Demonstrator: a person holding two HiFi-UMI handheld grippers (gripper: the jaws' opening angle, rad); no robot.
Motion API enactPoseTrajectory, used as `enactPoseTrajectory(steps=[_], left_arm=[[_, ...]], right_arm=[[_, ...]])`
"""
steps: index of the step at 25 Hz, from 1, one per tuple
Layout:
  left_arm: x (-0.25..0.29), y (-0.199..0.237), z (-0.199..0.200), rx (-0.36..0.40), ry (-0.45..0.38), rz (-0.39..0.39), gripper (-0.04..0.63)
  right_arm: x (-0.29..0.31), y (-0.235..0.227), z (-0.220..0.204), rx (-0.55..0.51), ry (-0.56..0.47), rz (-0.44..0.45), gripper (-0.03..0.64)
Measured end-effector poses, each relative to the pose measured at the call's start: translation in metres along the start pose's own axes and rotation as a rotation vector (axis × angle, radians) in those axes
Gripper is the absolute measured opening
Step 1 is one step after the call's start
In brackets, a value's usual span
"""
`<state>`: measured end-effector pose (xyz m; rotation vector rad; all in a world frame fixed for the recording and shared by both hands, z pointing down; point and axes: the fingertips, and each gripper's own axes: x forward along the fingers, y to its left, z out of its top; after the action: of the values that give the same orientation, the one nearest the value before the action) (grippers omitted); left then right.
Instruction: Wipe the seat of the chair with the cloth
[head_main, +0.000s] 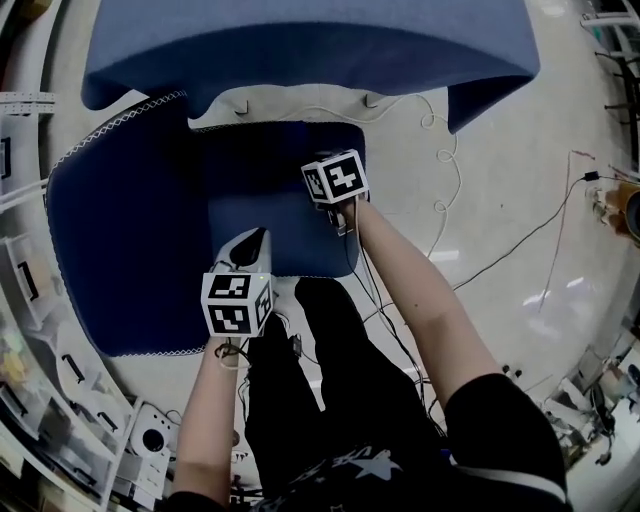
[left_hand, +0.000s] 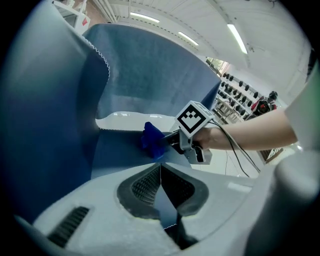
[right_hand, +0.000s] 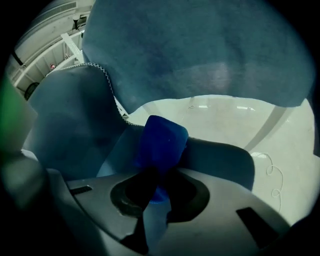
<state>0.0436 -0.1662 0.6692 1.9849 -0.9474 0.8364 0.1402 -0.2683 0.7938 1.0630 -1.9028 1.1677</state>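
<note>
Over chair seat (head_main: 250, 200): right gripper (right_hand: 156, 189) pinching blue cloth (right_hand: 161, 142); left gripper (left_hand: 160, 172) pressed together, empty.

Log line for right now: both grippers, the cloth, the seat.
right gripper: shut on cloth | cloth: over seat, contact unclear | left gripper: fingers together, empty, at seat's front edge

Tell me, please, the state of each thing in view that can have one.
left gripper: jaws shut, nothing between them, near the seat's front edge.
right gripper: shut on the cloth.
cloth: bunched up, held down at the seat.
chair: upright, nothing on its seat but the cloth.
cable: lying loose on the floor.
</note>
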Motion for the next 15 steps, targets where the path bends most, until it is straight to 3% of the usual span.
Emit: enactPoseTrajectory(steps=[9, 15], left_arm=[[0.021, -0.033, -0.009, 0.042, 0.054, -0.046, 0.021], [0.023, -0.039, -0.012, 0.046, 0.054, -0.040, 0.021]], right_arm=[[-0.053, -0.081, -0.039, 0.147, -0.049, -0.124, 0.054], [-0.077, -0.105, -0.064, 0.204, -0.059, -0.174, 0.052]])
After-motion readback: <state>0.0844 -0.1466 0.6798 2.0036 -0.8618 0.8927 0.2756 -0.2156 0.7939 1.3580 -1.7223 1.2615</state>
